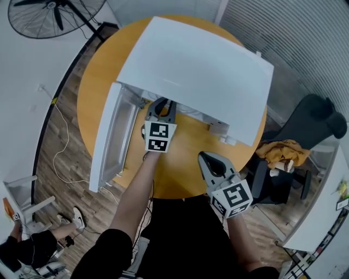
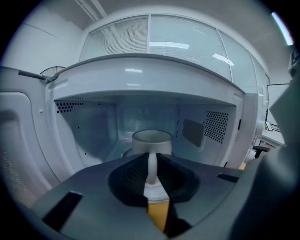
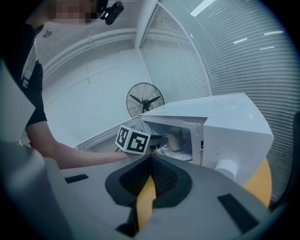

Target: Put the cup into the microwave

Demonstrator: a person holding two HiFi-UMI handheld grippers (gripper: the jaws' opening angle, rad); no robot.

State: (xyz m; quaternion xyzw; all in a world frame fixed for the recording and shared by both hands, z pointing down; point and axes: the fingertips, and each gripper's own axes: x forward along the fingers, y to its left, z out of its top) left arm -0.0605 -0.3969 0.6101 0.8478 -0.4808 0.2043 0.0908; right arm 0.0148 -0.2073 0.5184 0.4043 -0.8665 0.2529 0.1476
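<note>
A white microwave [image 1: 202,71] stands on the round orange table [image 1: 180,174] with its door [image 1: 112,136] swung open to the left. My left gripper [image 1: 162,109] reaches into the opening. In the left gripper view, the left gripper [image 2: 152,157] is shut on the handle of a pale grey cup [image 2: 151,139], which stands upright inside the cavity. The right gripper view shows the same cup [image 3: 175,137] in the cavity beyond the left gripper's marker cube [image 3: 133,139]. My right gripper [image 1: 210,163] hovers over the table's front right, shut, nothing between its jaws [image 3: 151,158].
The microwave's control side with a white knob [image 3: 228,167] faces my right gripper. A floor fan [image 1: 54,16] stands at the far left. A dark chair [image 1: 313,120] holding yellow cloth [image 1: 281,150] sits to the right. A cable [image 1: 62,141] trails across the wooden floor on the left.
</note>
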